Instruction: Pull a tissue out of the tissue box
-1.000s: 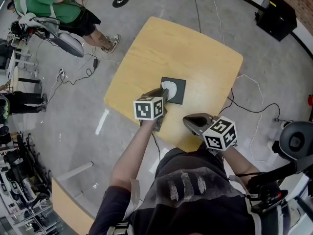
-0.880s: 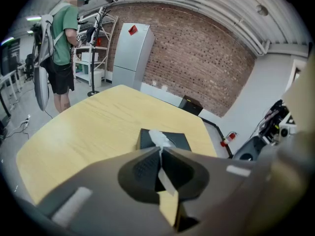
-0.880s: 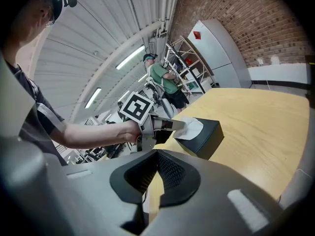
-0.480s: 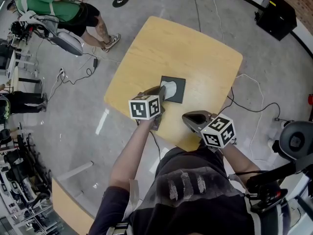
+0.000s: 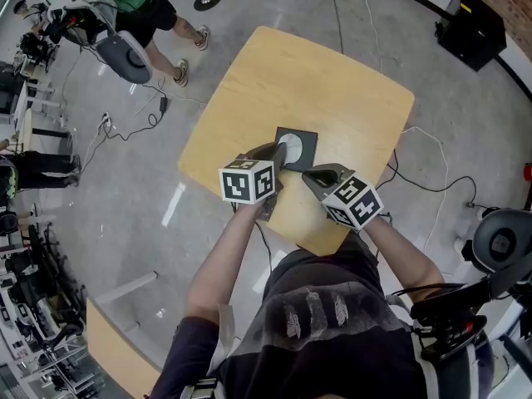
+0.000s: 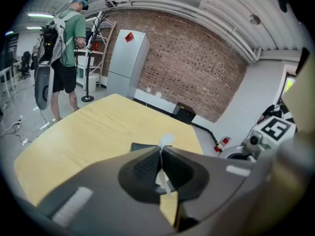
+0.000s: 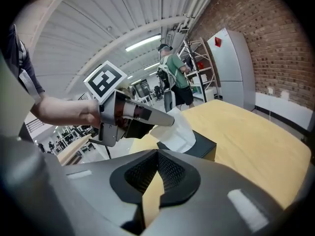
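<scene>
From the head view, my left gripper [image 5: 277,153] is at the black tissue box [image 5: 306,140] on the wooden table [image 5: 332,81], with my right gripper [image 5: 309,175] just beside it. In the left gripper view, my jaws are clenched on the white tissue [image 6: 166,140]. In the right gripper view, my jaws are together and empty, and the tissue stands up from the box.

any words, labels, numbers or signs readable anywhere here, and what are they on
No text can be read in any view.
Red sticker on the grey cabinet: too small to read.
Yellow label on the black box: too small to read.
Left marker cube and right marker cube: black-and-white square patterns, not words or numbers.
</scene>
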Motion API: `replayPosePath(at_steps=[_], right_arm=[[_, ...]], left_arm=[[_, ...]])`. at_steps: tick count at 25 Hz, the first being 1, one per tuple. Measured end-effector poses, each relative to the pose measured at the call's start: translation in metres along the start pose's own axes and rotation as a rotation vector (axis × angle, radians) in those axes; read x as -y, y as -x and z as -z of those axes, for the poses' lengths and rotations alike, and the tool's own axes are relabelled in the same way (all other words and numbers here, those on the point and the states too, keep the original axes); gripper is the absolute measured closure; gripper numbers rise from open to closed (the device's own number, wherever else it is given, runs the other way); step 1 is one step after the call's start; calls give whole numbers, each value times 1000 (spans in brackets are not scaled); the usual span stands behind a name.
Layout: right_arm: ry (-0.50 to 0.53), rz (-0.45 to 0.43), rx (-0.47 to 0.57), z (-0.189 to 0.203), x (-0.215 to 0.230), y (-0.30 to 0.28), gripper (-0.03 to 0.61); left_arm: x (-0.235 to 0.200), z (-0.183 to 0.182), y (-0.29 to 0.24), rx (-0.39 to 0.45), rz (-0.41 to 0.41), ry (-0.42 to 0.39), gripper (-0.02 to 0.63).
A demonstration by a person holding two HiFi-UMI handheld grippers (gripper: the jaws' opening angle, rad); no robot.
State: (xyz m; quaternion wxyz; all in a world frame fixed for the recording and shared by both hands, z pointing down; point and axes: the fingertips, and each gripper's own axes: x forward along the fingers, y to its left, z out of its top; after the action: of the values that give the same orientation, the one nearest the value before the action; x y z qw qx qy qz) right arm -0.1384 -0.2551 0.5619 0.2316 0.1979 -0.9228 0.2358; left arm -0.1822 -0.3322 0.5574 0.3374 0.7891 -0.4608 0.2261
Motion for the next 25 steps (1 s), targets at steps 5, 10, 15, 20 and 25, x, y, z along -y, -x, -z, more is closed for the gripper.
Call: replayPosePath(at_steps=[5,10,15,20,25], right_arm=[[-21,-25,-18,9,-8,-1,580],[-45,-33,-30,20,-12,3,580],[-63,-34,-33,28,-7,10,580],[-66,-43,-38,29,-11,12,580],[-62,-48,-50,31,-18,12,580]], left_arm=[[-3,-5,6,14,4,6,607],[-6,-11,12,33,5,15,607],[-6,-18,13,54,2,20,607],[-8,-29,24,89,6,24,607],[-16,-36,40,125,8,54,607]])
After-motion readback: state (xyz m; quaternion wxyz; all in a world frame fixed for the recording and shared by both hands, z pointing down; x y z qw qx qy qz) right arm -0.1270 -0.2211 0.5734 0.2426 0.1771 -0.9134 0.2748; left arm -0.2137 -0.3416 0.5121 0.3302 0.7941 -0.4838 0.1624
